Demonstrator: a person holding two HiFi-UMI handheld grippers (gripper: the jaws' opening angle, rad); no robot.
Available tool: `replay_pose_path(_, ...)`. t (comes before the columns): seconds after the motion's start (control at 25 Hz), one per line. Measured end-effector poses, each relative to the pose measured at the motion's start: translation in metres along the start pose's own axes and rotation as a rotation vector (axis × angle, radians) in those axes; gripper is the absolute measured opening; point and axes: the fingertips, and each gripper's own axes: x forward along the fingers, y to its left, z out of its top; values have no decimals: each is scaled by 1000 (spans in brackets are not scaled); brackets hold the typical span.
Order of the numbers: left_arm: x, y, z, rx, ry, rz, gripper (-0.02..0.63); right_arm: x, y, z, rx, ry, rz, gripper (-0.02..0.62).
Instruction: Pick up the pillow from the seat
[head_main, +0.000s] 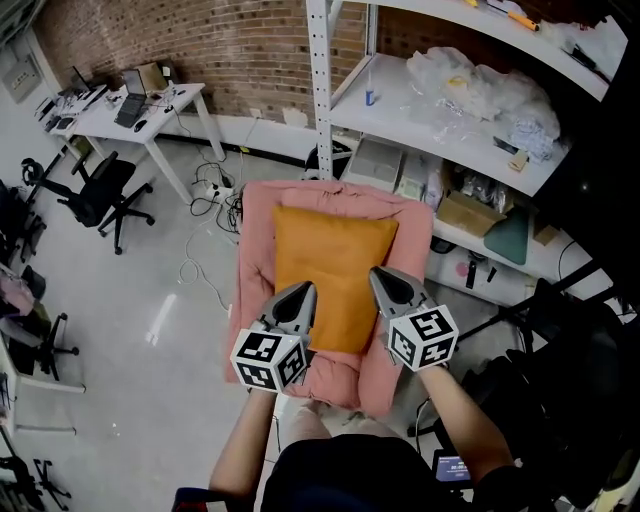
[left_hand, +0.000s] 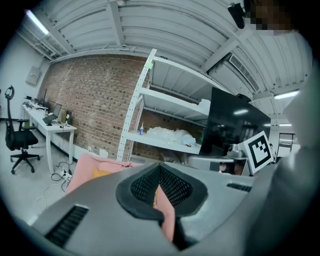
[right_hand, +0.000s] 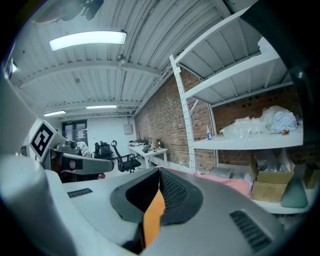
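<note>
An orange pillow (head_main: 335, 275) lies flat on a pink cushioned seat (head_main: 255, 230) in the head view. My left gripper (head_main: 300, 292) hovers over the pillow's near left edge with its jaws shut and nothing between them. My right gripper (head_main: 383, 276) hangs over the near right part, likewise shut and empty. In the left gripper view the closed jaws (left_hand: 160, 187) leave a thin slit that shows pink, and the seat (left_hand: 87, 167) lies beyond. In the right gripper view the pillow (right_hand: 152, 220) shows orange through the slit of the closed jaws (right_hand: 159, 192).
A white shelving rack (head_main: 470, 120) with bags and boxes stands right behind the seat. A white desk (head_main: 140, 115) and a black office chair (head_main: 100, 195) are at the far left. Cables (head_main: 215, 190) trail on the floor left of the seat. Dark equipment (head_main: 580, 360) crowds the right side.
</note>
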Motion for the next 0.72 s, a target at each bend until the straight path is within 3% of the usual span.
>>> replay_pose_path(0.2, 9, 21, 9, -12, -26, -101, 0, 21, -5, -6, 45, -6, -52, 18)
replay_pose_path(0.72, 52, 69, -23, -47, 68, -185, 11, 57, -30, -43, 128, 42, -164, 20)
